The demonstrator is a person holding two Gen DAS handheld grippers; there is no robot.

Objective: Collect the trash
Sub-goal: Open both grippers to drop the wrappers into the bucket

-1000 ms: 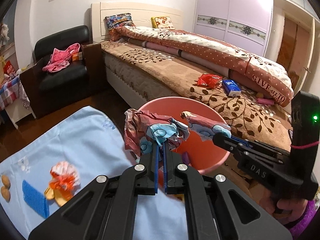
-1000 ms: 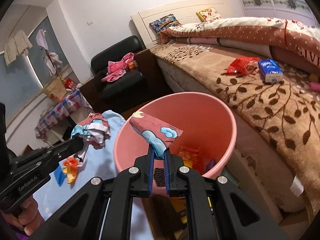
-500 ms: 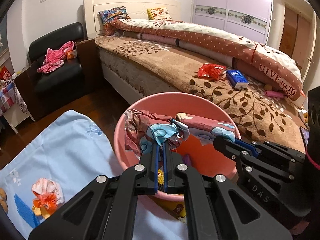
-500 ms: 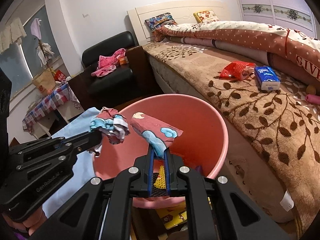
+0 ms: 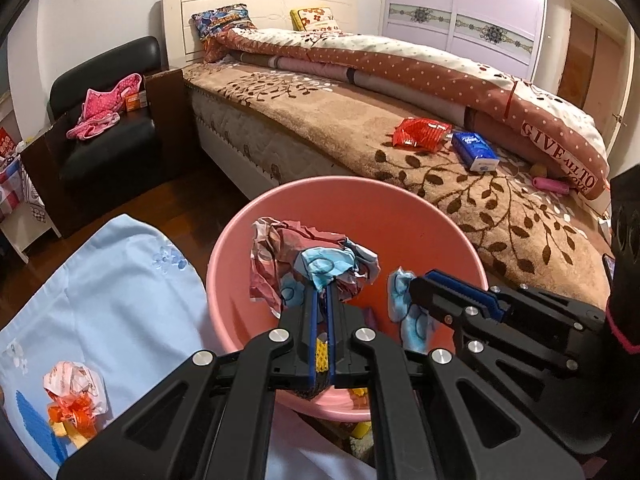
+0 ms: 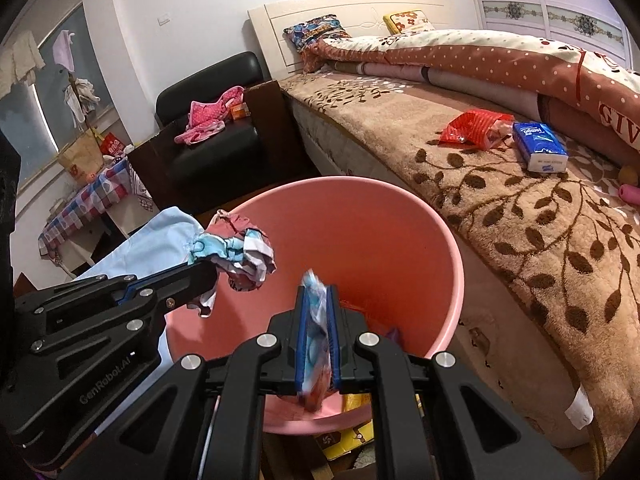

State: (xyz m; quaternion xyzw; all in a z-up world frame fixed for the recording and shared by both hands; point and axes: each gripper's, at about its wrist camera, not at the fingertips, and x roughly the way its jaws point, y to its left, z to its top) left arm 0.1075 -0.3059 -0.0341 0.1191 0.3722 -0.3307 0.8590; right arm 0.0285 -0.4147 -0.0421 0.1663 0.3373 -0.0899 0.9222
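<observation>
Two wrappers over pink bin (image 5: 420,216): left gripper (image 5: 325,292) clamps crumpled wrapper (image 5: 308,264), right gripper (image 6: 318,300) pinches blue-patterned wrapper (image 6: 316,320); both poised above the opening for release, judging by position.

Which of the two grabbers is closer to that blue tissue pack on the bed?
Right. The right gripper, over the pink bin on its bed side, is nearer the tissue pack. The left gripper hangs over the bin's side by the light blue cloth, farther off.
</observation>
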